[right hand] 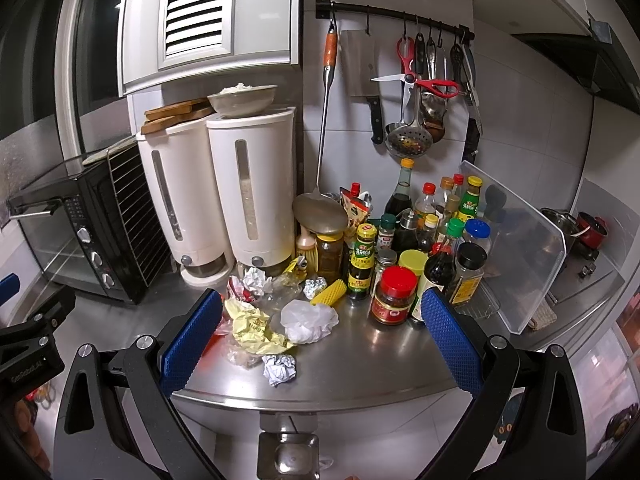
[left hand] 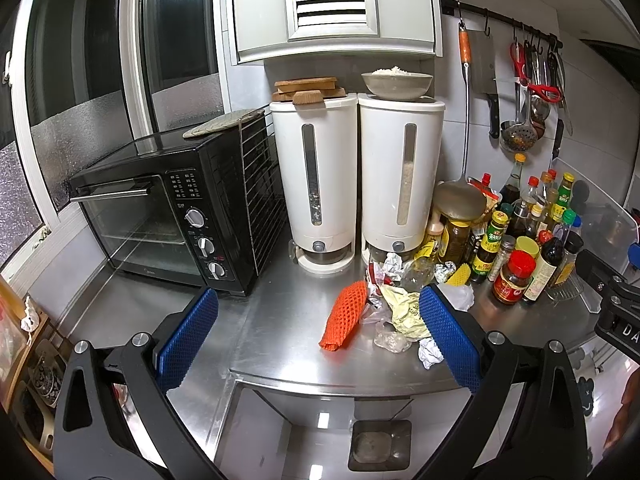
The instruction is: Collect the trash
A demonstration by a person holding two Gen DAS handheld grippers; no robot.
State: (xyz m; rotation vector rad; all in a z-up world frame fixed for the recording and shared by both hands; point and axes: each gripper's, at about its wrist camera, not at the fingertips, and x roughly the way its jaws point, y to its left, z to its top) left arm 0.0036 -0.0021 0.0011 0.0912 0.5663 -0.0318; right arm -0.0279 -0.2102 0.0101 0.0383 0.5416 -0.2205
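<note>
- The left gripper (left hand: pixel 318 334), black-armed with blue textured pads, hovers spread wide and empty above the near edge of a stainless steel countertop (left hand: pixel 280 344).
- The right gripper (right hand: pixel 322 336), the same build, is likewise spread wide and grasps nothing, above the same counter edge.
- Between the left gripper's pads lies an orange foam fruit net (left hand: pixel 345 316), flat on the steel, at the left edge of the trash pile.
- Just right of the net sit a crumpled yellow wrapper (left hand: pixel 404 312), a clear plastic scrap (left hand: pixel 392 340) and a crumpled white paper ball (left hand: pixel 430 354) nearest the counter edge.
- In the right wrist view, a crumpled white plastic bag (right hand: pixel 308 320) lies right of the yellow wrapper, touching it.
- Farther back are a yellow foam net (right hand: pixel 330 294), a small foil ball (right hand: pixel 315 287) and another white paper wad (right hand: pixel 256 280).
- Behind the pile stand two tall white dispensers (left hand: pixel 358 176); the right one carries a grey bowl of rice (left hand: pixel 397 82).
- To the left stands a black toaster oven (left hand: pixel 168 216).
- To the right is a crowded cluster of sauce bottles and jars (right hand: pixel 420 240), with a red-lidded jar (right hand: pixel 394 300) nearest.
- Utensils hang from a black wall rail (right hand: pixel 400 14) above the bottles.
- Under the counter, a square metal bin (left hand: pixel 380 444) sits on the floor.
</note>
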